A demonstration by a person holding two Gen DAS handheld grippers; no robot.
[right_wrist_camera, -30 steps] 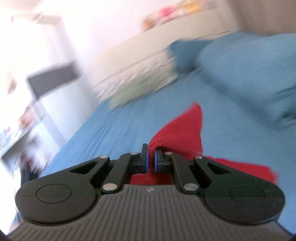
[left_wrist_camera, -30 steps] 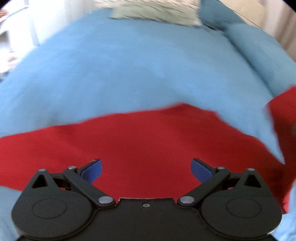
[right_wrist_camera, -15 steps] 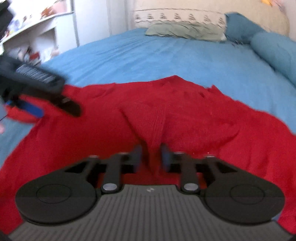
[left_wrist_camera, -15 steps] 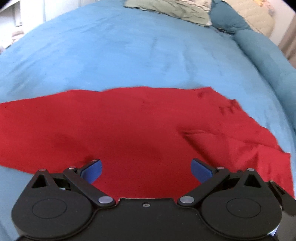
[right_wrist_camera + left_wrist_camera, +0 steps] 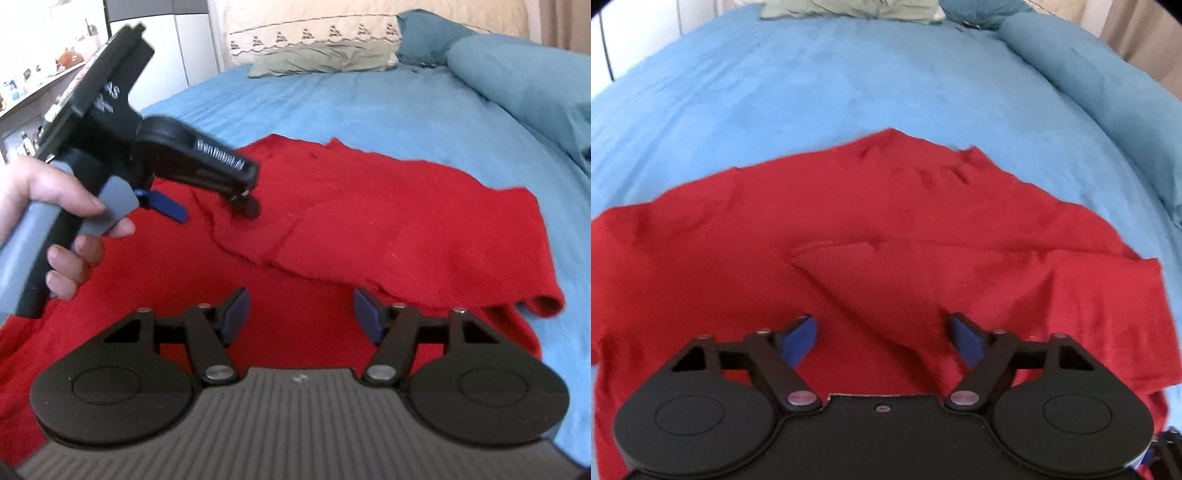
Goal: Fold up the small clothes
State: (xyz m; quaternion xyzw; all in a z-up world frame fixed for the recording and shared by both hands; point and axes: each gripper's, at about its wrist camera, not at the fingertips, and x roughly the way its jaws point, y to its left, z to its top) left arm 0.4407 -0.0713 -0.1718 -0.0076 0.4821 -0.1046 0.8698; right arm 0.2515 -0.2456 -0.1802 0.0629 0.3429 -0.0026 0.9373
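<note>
A red knit garment (image 5: 746,251) lies spread on the blue bed, with its right sleeve (image 5: 871,280) folded inward across the body. It also shows in the right wrist view (image 5: 388,229). My left gripper (image 5: 884,336) is open and empty, hovering just above the folded sleeve. It shows from the side in the right wrist view (image 5: 207,206), held in a hand. My right gripper (image 5: 301,314) is open and empty, low over the garment's near part, just short of the sleeve fold.
The blue bedspread (image 5: 886,85) stretches away beyond the garment. A green-grey pillow (image 5: 321,59) and a blue pillow (image 5: 424,33) lie at the headboard. A rolled blue duvet (image 5: 524,85) runs along the right side. White shelves (image 5: 33,85) stand at the left.
My right gripper carried the sleeve over the garment's body, opened and let it go. The sleeve now lies folded inward. My left gripper stayed open and moved in over the garment.
</note>
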